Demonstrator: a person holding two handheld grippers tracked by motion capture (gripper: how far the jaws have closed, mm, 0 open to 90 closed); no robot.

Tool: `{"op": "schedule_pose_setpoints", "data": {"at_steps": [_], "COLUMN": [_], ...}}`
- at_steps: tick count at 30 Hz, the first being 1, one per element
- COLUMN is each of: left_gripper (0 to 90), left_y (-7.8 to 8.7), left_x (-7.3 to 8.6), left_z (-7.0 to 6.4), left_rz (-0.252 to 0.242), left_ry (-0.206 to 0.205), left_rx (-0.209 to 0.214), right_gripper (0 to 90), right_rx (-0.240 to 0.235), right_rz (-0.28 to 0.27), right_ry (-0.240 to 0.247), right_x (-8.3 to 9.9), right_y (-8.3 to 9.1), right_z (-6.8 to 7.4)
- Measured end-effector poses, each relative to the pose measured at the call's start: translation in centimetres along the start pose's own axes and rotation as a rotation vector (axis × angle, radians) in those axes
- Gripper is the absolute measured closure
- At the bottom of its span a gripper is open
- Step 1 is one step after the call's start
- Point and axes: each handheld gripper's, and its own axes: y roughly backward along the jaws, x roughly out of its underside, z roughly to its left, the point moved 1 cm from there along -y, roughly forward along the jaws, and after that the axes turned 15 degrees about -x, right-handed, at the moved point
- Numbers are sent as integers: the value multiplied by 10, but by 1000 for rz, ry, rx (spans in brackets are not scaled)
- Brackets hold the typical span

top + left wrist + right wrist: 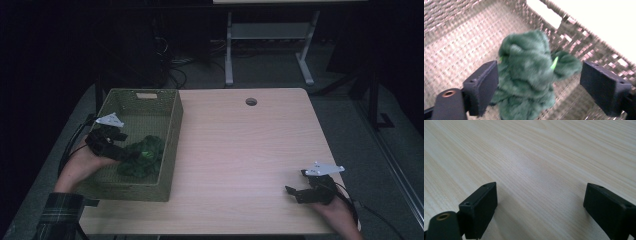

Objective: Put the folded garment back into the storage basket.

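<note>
A dark green plush toy (143,156) with small bright green marks lies inside the woven basket (172,131) at the table's left side. My left gripper (122,145) reaches into the basket from the left, right beside the toy. In the left gripper view the plush toy (529,75) sits between the wide-apart jaws of the left gripper (540,87), on the basket floor (461,47); the gripper is open. My right gripper (295,189) rests open near the table's front right, and in its own view the right gripper (541,207) has bare wood between its jaws.
The light wooden table (240,150) has a round cable hole (251,101) at its far edge. A white desk frame (270,35) stands on the floor behind. The basket has a handle cutout (544,12) in its wall.
</note>
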Motion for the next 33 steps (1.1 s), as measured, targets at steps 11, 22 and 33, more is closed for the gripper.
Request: {"op": "schedule_pose_setpoints", "data": {"at_steps": [11, 22, 33], "left_gripper": [131, 131, 134], "left_y": [3, -15, -49], "left_x": [-37, -74, -85], "left_z": [-38, -99, -157], "left_rz": [-109, -191, -195], "left_ry": [-19, -47, -94], "left_rx": [38, 101, 139], "right_gripper": [115, 115, 115], "right_rx": [0, -1, -1], "right_rz": [-1, -1, -1], "right_ry": [1, 0, 1], "right_x": [0, 0, 0], "right_y": [0, 0, 0], "right_z": [0, 0, 0]}}
